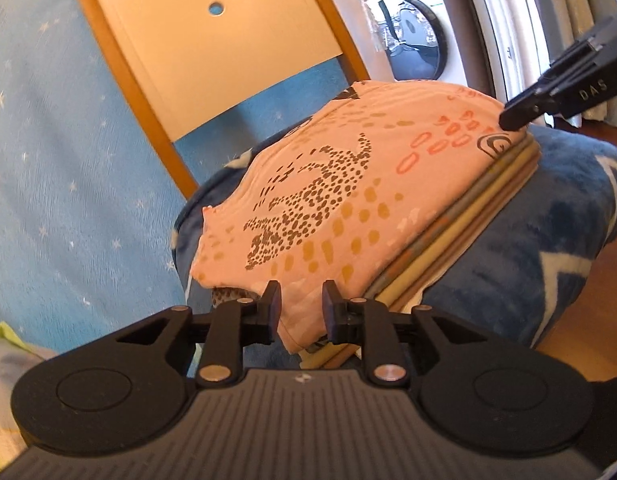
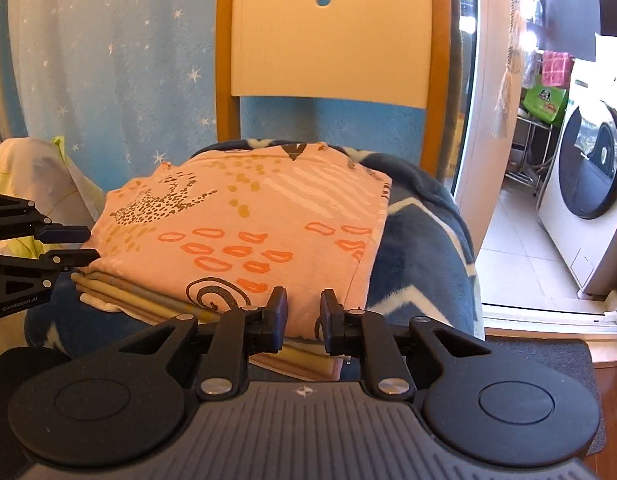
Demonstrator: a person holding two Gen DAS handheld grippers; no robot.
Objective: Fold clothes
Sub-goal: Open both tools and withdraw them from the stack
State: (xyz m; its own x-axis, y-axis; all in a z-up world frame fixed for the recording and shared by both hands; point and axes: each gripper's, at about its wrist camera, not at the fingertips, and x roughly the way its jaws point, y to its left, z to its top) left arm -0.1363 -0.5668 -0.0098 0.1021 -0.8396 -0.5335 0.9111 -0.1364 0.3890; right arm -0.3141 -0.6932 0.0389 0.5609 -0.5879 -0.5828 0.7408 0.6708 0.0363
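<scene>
A folded peach-pink cloth printed with dark speckles, mustard dots and coral ovals point(image 2: 248, 232) lies flat on top of a stack of folded yellow and tan cloths point(image 2: 148, 300), which rests on a navy fleece blanket with a white zigzag point(image 2: 424, 248) draped over the seat of a wooden chair with a cream backrest point(image 2: 332, 40).

The right gripper point(image 2: 304, 308) sits at the stack's near edge, its jaws parted with a gap between them and nothing clamped; the pink cloth's near hem lies just ahead of the fingertips. To this gripper's right the blanket falls away from the cloth's side edge, and beyond that is an open doorway with a white front-loading washing machine point(image 2: 588, 184). To its left the stack's layered edge is exposed.

The left gripper point(image 1: 302, 300) is at the stack's left end, likewise spread apart and empty, the cloth's corner just ahead of and between its fingertips. Left of it hangs a pale blue curtain with white stars point(image 1: 48, 140), with free space between. The chair back rises beyond the cloth's far edge.
</scene>
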